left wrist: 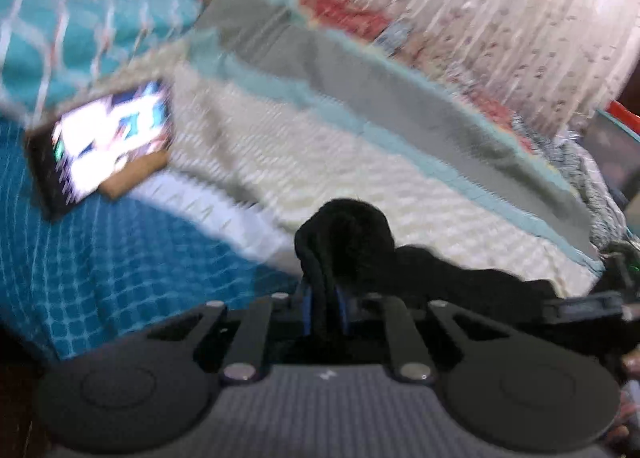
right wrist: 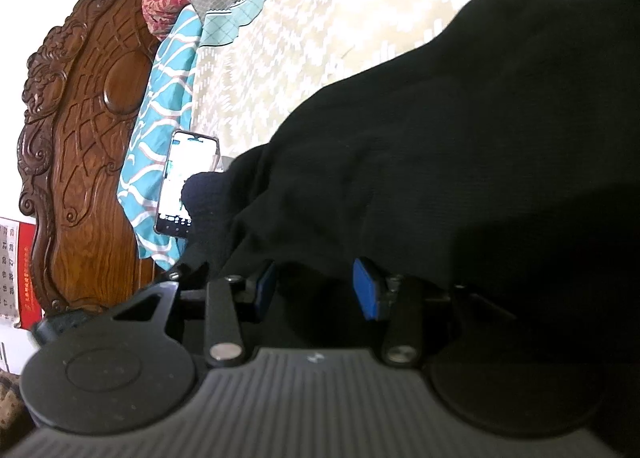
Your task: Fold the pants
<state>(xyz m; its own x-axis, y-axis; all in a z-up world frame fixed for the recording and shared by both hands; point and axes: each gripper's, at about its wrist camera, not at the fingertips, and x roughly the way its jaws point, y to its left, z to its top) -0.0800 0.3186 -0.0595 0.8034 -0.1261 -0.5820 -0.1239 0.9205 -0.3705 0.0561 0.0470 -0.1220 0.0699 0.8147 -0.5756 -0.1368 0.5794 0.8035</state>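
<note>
The black pants [right wrist: 460,130] lie bunched on the cream bedspread [right wrist: 320,38] and fill the right of the right wrist view. My left gripper [left wrist: 325,310] is shut on a bunched edge of the pants [left wrist: 344,238], which bulges above the blue pads. The left wrist view is motion-blurred. My right gripper [right wrist: 318,290] is open, its blue pads [right wrist: 366,290] apart, with pants fabric lying just ahead of and over the jaws. The left gripper with its bunch of fabric shows in the right wrist view [right wrist: 202,202].
A lit phone [left wrist: 108,138] lies on the bed near teal patterned pillows [left wrist: 80,38]; it also shows in the right wrist view [right wrist: 180,186]. A carved wooden headboard [right wrist: 88,138] stands behind. A grey-and-teal blanket [left wrist: 360,78] crosses the bed.
</note>
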